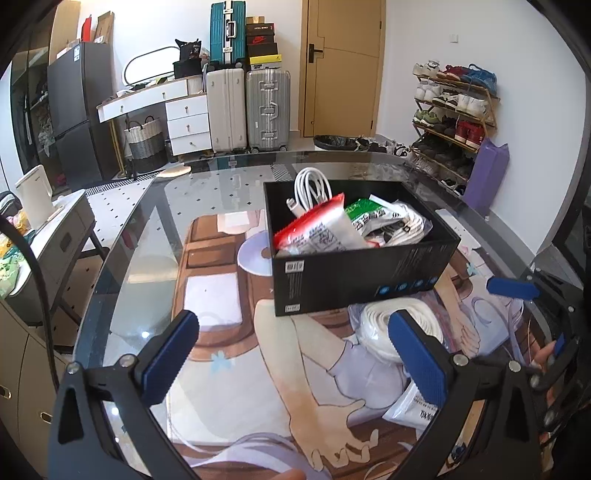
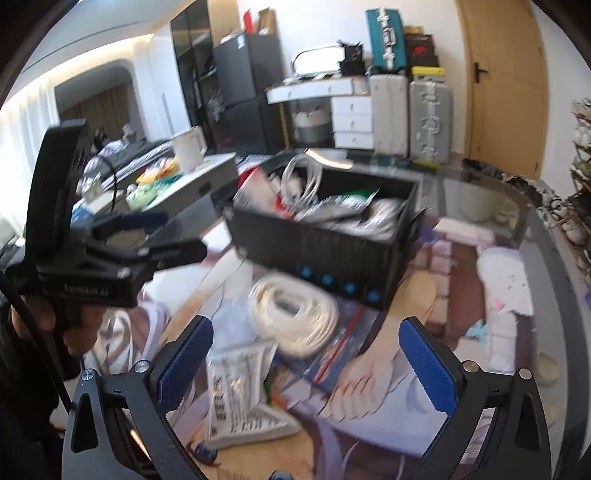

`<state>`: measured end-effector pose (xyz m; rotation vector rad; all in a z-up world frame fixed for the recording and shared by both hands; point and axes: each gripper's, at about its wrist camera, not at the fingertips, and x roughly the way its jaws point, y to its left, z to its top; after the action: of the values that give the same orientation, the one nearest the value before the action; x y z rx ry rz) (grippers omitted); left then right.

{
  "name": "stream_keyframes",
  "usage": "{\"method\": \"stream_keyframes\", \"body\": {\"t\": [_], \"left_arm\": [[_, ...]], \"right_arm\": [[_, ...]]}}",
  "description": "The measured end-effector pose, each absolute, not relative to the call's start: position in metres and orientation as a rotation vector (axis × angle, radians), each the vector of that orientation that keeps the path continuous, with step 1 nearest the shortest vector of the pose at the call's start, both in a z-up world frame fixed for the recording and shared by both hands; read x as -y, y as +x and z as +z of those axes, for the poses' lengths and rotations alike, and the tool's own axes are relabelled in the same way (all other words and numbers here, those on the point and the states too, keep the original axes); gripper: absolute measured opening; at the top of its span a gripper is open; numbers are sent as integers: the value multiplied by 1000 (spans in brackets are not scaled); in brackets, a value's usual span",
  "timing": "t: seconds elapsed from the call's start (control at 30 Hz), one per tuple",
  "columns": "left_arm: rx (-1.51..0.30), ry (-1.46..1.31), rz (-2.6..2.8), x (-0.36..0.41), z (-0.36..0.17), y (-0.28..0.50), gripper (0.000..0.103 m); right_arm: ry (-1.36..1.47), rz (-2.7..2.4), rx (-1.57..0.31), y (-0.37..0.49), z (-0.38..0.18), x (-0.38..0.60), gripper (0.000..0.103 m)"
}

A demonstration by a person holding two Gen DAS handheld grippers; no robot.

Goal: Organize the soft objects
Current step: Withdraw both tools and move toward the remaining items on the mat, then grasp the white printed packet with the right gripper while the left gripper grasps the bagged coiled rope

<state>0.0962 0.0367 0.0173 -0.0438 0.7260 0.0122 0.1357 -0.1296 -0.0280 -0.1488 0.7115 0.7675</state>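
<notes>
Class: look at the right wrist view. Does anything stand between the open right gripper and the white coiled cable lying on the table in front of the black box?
Nothing visible does. The right gripper is open and empty, and the cable lies just ahead of it, in front of the box. A white packet lies nearer, off to the left.

Left claw (image 1: 291, 354), right claw (image 2: 306, 360): black frames, blue ribbed pads, silver screws.

Behind my glass tabletop (image 1: 155, 236) I see a white suitcase (image 1: 226, 109) beside a silver suitcase (image 1: 267, 109), a teal suitcase (image 1: 228, 31) stacked above. White drawers (image 1: 188, 123) left of them, woven basket (image 1: 145, 142) under the desk. Tan door (image 1: 343, 66) shut. Shoe rack (image 1: 452, 110) on the right wall, purple bag (image 1: 485, 175) leaning near it. White kettle (image 1: 33, 195) far left.
</notes>
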Motion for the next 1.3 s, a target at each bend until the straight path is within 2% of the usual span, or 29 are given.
{"method": "stream_keyframes", "body": {"t": [0.57, 0.77, 0.9, 1.07, 1.2, 1.3], "left_arm": [[-760, -39, 38, -42, 0, 87, 103], [-764, -40, 43, -44, 0, 85, 103], [-770, -33, 42, -42, 0, 84, 103], [-774, -26, 40, -41, 1, 82, 103], [-775, -25, 38, -39, 1, 82, 103], [-775, -22, 36, -38, 2, 82, 103]], "right_arm": [[-265, 827, -812, 115, -66, 105, 101], [-317, 865, -833, 110, -71, 96, 86], [-327, 868, -830, 108, -73, 94, 85], [-355, 885, -820, 104, -68, 97, 81], [-366, 904, -826, 102, -71, 96, 74], [-375, 912, -824, 100, -73, 93, 74]]}}
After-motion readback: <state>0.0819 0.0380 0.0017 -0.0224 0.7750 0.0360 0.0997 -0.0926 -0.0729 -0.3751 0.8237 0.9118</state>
